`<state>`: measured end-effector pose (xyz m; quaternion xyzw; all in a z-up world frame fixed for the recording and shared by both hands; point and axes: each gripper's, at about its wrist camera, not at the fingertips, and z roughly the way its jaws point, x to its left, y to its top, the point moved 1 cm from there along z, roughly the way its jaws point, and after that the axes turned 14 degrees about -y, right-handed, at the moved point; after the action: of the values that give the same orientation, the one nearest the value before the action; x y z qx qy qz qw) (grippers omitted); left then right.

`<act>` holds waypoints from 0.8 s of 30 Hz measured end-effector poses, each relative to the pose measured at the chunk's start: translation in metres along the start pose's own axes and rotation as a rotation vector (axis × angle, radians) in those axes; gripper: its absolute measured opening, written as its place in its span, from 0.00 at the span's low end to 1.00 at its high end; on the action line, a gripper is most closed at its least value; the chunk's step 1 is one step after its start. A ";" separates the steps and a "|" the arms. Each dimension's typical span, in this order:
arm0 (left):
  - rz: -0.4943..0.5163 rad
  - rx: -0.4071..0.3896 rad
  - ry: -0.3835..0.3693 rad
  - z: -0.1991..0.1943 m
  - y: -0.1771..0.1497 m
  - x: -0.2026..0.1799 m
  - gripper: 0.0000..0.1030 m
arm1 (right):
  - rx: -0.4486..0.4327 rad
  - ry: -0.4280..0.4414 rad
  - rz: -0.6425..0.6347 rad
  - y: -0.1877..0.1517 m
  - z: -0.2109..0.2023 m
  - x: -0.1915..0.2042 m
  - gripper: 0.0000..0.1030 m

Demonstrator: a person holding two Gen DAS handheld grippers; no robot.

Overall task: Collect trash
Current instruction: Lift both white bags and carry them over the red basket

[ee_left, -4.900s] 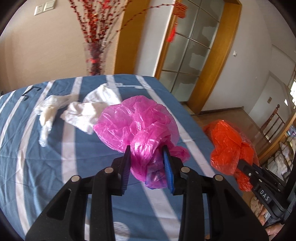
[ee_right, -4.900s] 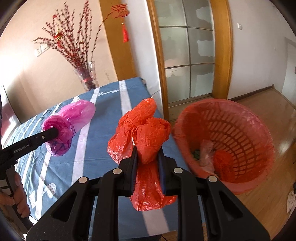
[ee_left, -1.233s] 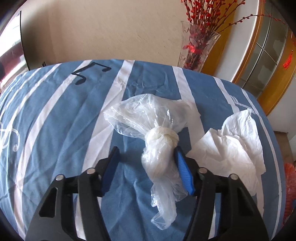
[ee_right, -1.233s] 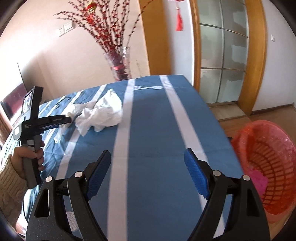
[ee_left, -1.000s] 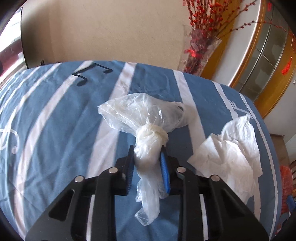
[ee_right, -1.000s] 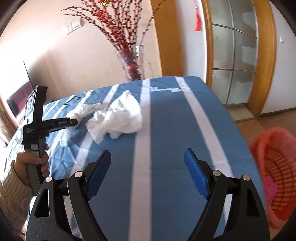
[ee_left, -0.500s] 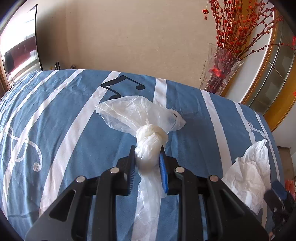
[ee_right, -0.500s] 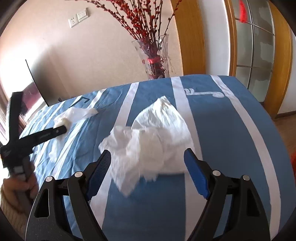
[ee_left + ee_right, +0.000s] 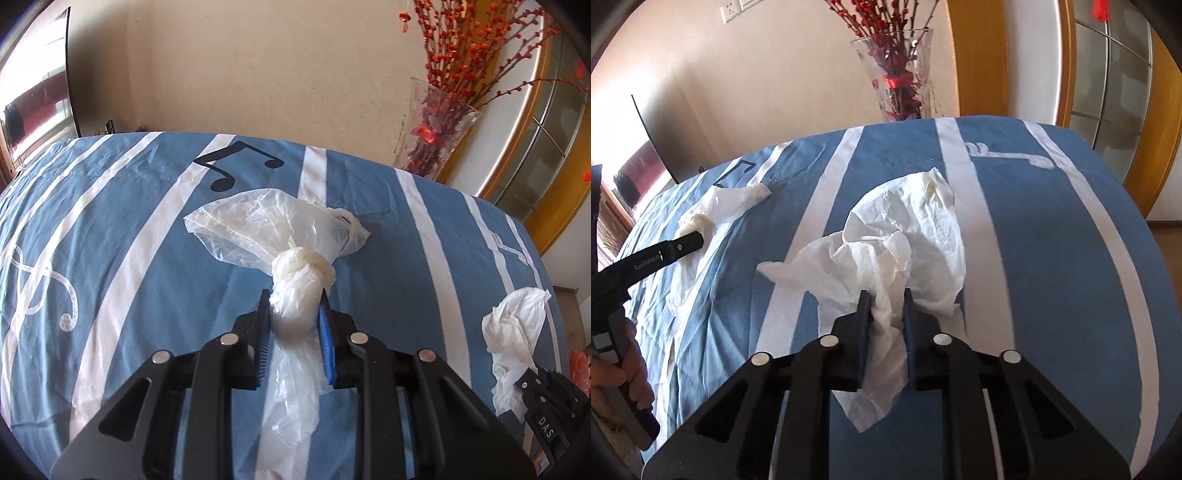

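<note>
Through my left wrist camera, my left gripper (image 9: 294,314) is clenching the clear plastic bag (image 9: 280,236) just below its knot, the blue pads pressing both sides of the twisted neck. The bag's puffed end is spreading out ahead of the fingers toward the far edge of the blue striped tablecloth (image 9: 110,229), near the black music note print (image 9: 240,162), while its loose tail is trailing back between the gripper's arms. Off toward the right edge, the crumpled white tissue (image 9: 517,339) is showing with my right gripper (image 9: 532,384) at it. A glass vase of red branches (image 9: 439,136) is standing beyond the far right corner.

Through my right wrist camera, my right gripper (image 9: 885,306) is grasping the crumpled white tissue (image 9: 905,236), its fingers pinching a fold at the tissue's near end. The tissue is sitting around the middle of the tablecloth (image 9: 1052,240), lying across a white stripe. Toward the left edge, my left gripper (image 9: 690,240) is holding the knotted bag (image 9: 716,206), and my left hand (image 9: 631,373) is gripping the handle. The vase (image 9: 901,81) is standing past the far edge.
</note>
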<state>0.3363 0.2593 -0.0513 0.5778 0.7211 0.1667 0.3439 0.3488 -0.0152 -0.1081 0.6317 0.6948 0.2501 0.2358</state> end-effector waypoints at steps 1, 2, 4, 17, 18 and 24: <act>0.003 -0.001 -0.004 -0.002 -0.002 -0.003 0.24 | -0.003 -0.004 0.001 -0.003 -0.004 -0.003 0.14; 0.006 -0.001 -0.009 -0.004 -0.003 -0.006 0.23 | -0.007 -0.011 0.003 -0.007 -0.009 -0.008 0.14; 0.012 -0.002 -0.023 -0.008 -0.007 -0.014 0.23 | -0.015 -0.022 0.012 -0.012 -0.018 -0.017 0.14; 0.112 -0.031 -0.158 -0.051 -0.034 -0.099 0.23 | -0.091 -0.096 0.113 -0.059 -0.101 -0.100 0.13; 0.123 -0.033 -0.178 -0.055 -0.038 -0.109 0.23 | -0.097 -0.099 0.125 -0.063 -0.107 -0.107 0.13; 0.181 -0.030 -0.258 -0.070 -0.059 -0.157 0.23 | -0.126 -0.132 0.183 -0.081 -0.136 -0.141 0.13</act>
<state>0.2606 0.1050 0.0089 0.6517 0.6136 0.1321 0.4258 0.2125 -0.1683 -0.0549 0.6916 0.6000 0.2716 0.2966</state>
